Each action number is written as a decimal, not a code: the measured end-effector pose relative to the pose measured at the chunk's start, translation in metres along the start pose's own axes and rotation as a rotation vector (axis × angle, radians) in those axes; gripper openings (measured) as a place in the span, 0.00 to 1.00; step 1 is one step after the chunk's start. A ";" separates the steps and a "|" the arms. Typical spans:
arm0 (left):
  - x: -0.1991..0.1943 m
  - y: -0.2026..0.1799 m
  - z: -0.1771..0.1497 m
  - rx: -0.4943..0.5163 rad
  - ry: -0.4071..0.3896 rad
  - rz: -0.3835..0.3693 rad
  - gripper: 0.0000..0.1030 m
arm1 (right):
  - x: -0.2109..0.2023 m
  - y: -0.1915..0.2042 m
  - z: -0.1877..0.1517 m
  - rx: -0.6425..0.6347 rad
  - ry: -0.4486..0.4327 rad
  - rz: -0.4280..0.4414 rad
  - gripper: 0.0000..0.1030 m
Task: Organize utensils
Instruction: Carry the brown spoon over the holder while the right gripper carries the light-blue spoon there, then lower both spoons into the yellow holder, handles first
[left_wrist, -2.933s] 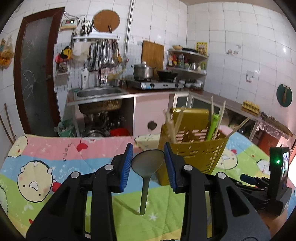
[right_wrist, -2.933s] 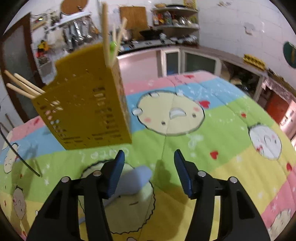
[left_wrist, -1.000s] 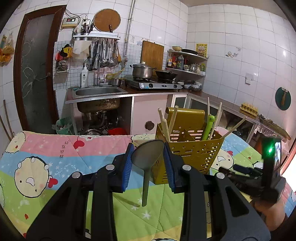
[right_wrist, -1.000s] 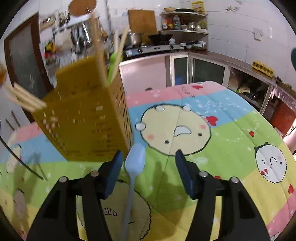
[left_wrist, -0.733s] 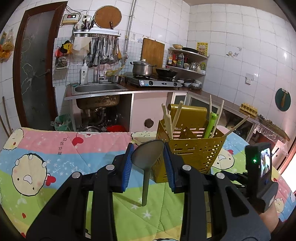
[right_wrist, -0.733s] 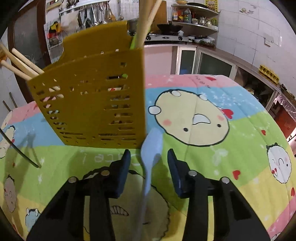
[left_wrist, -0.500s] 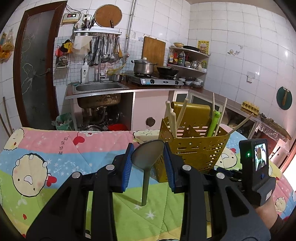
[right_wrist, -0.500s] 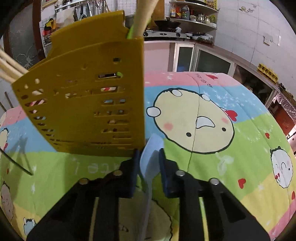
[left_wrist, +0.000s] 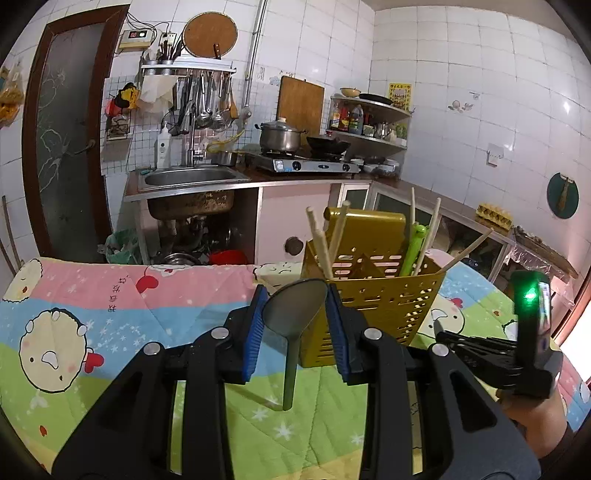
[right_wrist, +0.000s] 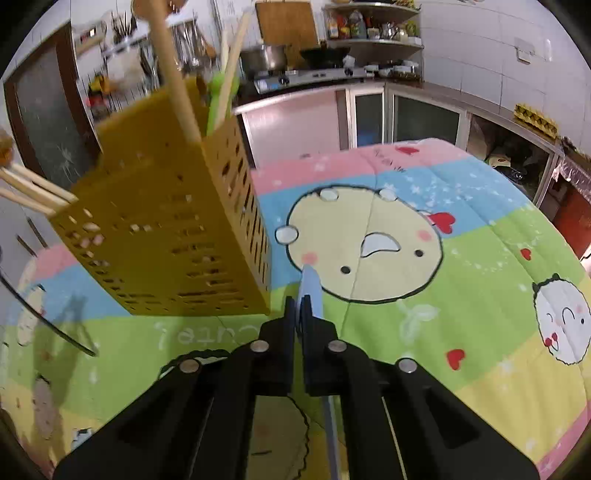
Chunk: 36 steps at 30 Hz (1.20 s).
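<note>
**Q:** What's each gripper doing right now? And where are the utensils?

**A:** I'm watching both wrist feeds from here. My left gripper (left_wrist: 295, 325) has its blue pads (left_wrist: 254, 332) clamped on the bowl of a metal spoon (left_wrist: 295, 314). The bowl is up between the pads and the handle hangs down toward the quilt (left_wrist: 184, 295). The right gripper (right_wrist: 298, 321) has just been closing, and its jaws are now pinched nearly together on a pale blue spoon (right_wrist: 309, 291). The tip pokes out past the fingertips and the handle runs back under the gripper.

**Q:** And the holder?

**A:** The yellow caddy (left_wrist: 373, 306) stands on the quilt just beyond the metal spoon, a bit to its right in the left view. It already has chopsticks (left_wrist: 321, 243) and a green utensil (left_wrist: 415, 247) sticking up out of it. In the right view the caddy (right_wrist: 173, 236) is just left of the blue spoon's tip, really close. I can't tell if they touch. From the left camera I can also see the right gripper (left_wrist: 436, 325) low beside the caddy, its green light on, with the hand under it.
</note>
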<state>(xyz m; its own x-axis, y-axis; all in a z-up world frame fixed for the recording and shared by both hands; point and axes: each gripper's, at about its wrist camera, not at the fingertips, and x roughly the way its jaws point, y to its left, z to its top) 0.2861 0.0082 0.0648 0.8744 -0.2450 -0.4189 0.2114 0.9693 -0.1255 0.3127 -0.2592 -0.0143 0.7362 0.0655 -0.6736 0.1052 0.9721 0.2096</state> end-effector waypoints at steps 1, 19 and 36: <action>-0.001 -0.001 0.000 -0.003 -0.002 -0.002 0.30 | -0.005 -0.002 0.000 0.013 -0.014 0.016 0.03; -0.049 -0.018 0.043 -0.014 -0.128 -0.062 0.30 | -0.127 -0.013 0.029 0.139 -0.480 0.390 0.03; -0.027 -0.047 0.114 0.088 -0.262 -0.050 0.30 | -0.100 0.037 0.091 0.026 -0.784 0.582 0.03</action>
<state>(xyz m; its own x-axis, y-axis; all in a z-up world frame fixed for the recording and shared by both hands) 0.3020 -0.0285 0.1850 0.9425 -0.2900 -0.1660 0.2843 0.9570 -0.0574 0.3041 -0.2505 0.1254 0.9124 0.3567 0.2006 -0.4081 0.8292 0.3820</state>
